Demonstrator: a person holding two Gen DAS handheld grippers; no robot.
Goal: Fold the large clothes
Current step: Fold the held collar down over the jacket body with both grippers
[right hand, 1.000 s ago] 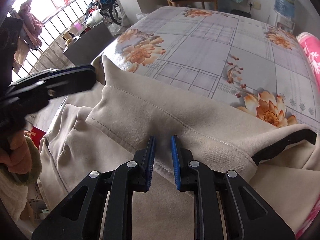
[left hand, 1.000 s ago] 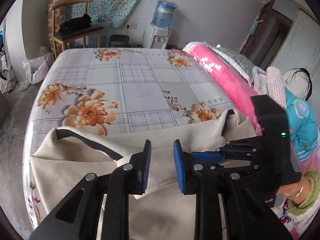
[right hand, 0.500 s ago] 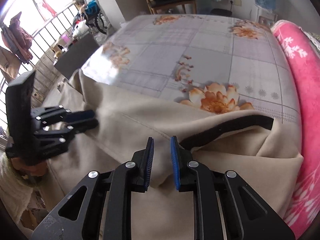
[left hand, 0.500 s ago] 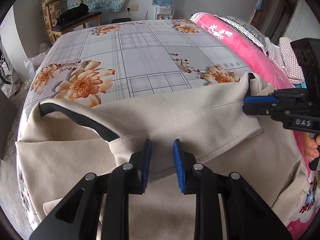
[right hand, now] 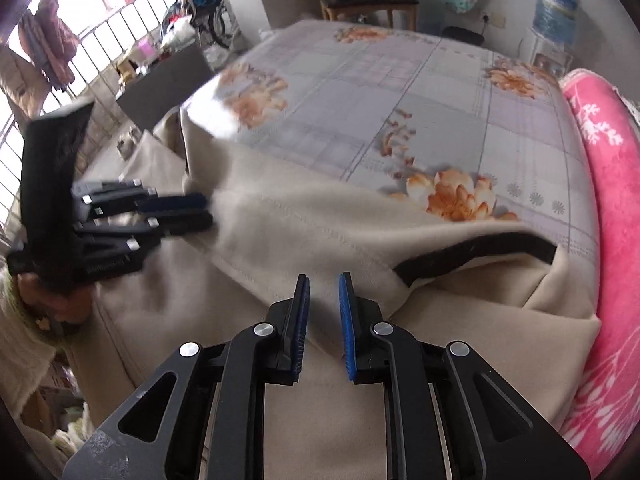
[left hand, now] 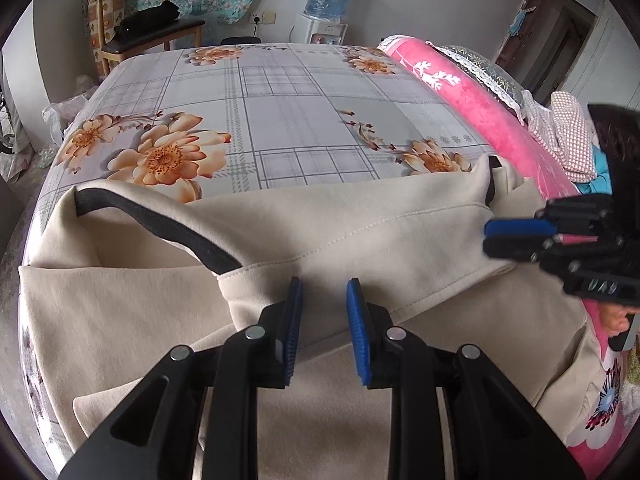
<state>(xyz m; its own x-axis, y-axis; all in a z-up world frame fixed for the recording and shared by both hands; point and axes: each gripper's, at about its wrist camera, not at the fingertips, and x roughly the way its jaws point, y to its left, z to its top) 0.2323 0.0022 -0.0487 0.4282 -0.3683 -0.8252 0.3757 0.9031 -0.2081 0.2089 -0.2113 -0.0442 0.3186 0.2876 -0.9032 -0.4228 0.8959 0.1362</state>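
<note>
The large beige fleece garment with black trim (left hand: 340,236) lies across the floral-sheeted bed (left hand: 280,120), its folded-over edge directly ahead of both claws. The left claw (left hand: 322,320) and right claw (right hand: 323,320) are spread, gripping nothing, probably just released.

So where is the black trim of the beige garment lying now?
In the left wrist view the black trim runs along the folded edge of the beige garment at the left, just ahead of the left tool, near the big orange flower on the bedsheet.
</note>
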